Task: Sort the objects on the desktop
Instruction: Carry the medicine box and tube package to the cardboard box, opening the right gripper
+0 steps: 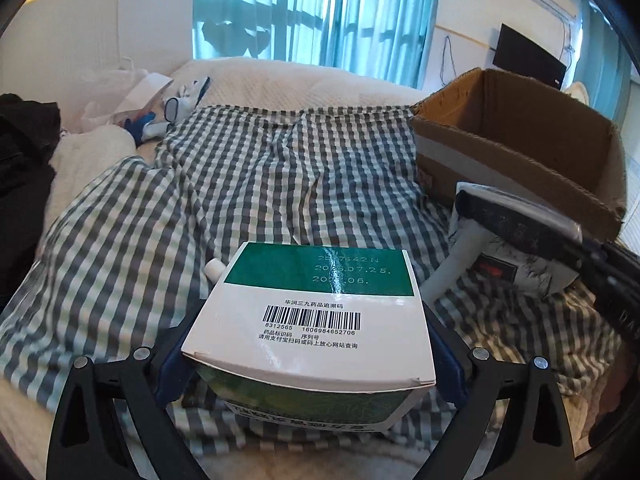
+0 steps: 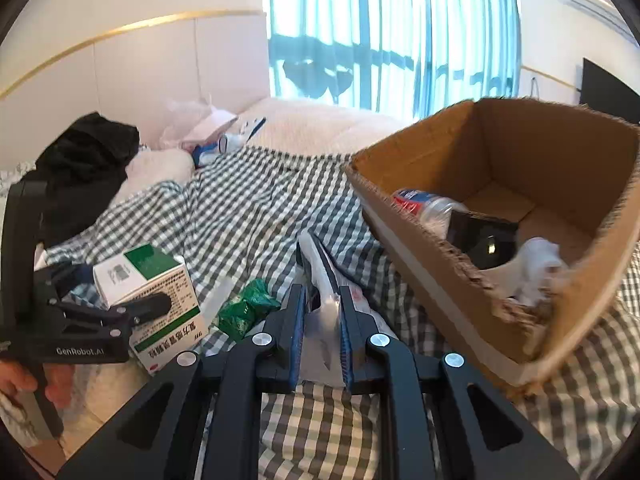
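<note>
My left gripper [image 1: 308,344] is shut on a white and green medicine box [image 1: 312,312] and holds it just above the checked cloth [image 1: 248,168]; the box also shows in the right wrist view [image 2: 160,300], with the left gripper [image 2: 132,300] around it. My right gripper [image 2: 322,320] is shut on a white plastic packet [image 2: 324,312] with a dark edge, seen in the left wrist view [image 1: 500,248] too. A brown cardboard box [image 2: 460,280] stands open at the right, holding a bottle [image 2: 424,204], a black device [image 2: 484,240] and crumpled white tissue [image 2: 540,264].
A crumpled green wrapper [image 2: 244,308] lies on the cloth between the two grippers. A small white bottle cap [image 1: 213,269] peeks out behind the medicine box. Black clothing [image 2: 88,160], white bags and blue-white items [image 2: 224,140] lie at the bed's far left. The curtained window is behind.
</note>
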A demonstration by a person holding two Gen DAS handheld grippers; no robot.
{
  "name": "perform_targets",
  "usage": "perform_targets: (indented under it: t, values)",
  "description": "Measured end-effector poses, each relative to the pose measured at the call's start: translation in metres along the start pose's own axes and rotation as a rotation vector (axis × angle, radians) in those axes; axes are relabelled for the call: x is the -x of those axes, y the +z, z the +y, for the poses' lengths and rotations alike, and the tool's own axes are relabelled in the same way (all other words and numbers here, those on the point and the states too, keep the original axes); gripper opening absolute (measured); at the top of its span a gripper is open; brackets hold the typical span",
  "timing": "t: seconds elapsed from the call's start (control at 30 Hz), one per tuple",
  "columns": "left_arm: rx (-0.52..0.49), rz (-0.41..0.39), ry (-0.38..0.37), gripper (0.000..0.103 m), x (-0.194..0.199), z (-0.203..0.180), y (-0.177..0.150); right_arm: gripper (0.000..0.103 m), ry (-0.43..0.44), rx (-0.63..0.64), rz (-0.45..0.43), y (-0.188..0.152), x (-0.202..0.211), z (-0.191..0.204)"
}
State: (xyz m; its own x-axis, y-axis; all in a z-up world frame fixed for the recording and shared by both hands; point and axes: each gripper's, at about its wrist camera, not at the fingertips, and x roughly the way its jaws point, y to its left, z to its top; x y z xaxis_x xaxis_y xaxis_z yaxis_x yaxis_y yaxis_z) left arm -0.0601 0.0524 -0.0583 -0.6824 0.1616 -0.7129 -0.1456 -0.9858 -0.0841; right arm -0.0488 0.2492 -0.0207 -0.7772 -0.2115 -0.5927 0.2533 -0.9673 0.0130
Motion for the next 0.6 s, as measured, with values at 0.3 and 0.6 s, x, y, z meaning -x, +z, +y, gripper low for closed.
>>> perform_targets:
  t: [0.3, 0.6]
  values:
    - [0.074, -0.061, -0.016, 0.097, 0.04, -0.012, -0.006, 0.014, -0.008, -0.023, -0.06, 0.006, 0.043, -0.001]
    - [0.147, -0.097, -0.07, 0.097, 0.061, -0.031, -0.01, 0.014, 0.033, -0.085, -0.188, 0.031, 0.08, -0.021]
